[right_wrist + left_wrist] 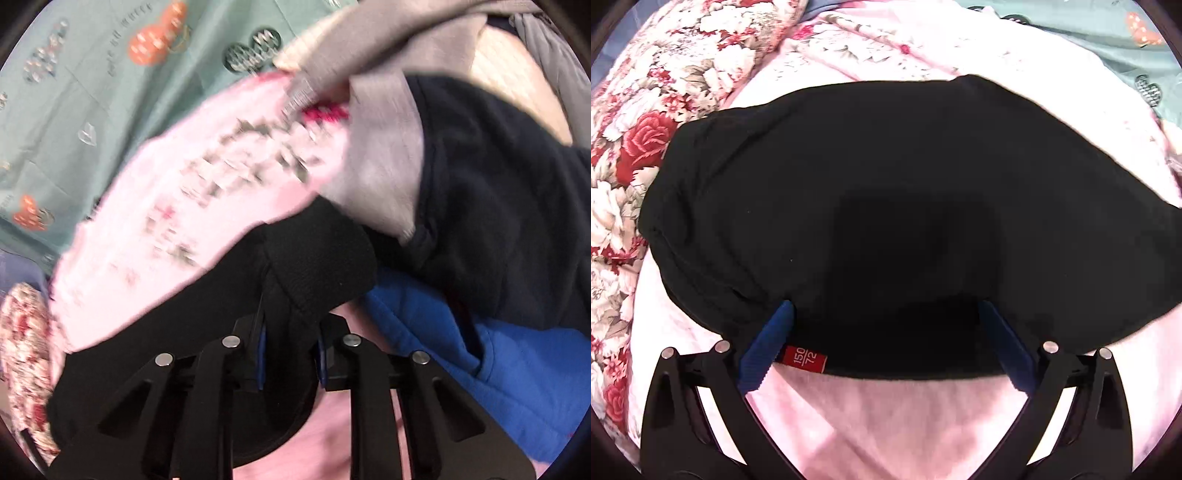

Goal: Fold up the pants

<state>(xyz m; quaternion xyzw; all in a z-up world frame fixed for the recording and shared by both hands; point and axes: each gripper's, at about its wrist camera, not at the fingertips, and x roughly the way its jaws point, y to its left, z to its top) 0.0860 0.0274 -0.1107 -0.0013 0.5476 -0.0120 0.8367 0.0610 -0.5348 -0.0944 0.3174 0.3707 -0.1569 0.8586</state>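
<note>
Only the left wrist view shows the black pants (pixel 886 206) whole: a matte, rounded mass on a fuzzy pink blanket (pixel 879 417), red size tag (pixel 806 359) lower left, left tool (pixel 886 314) spread over the waistband. Right view, blurred: right tool (pixel 290 345) pinching a ribbed cuff (pixel 317 262), bottom centre.

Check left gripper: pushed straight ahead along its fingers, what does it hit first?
The black pants. The left gripper is open with its fingertips already tucked under their near edge, so it would probably slide further under the cloth.
</note>
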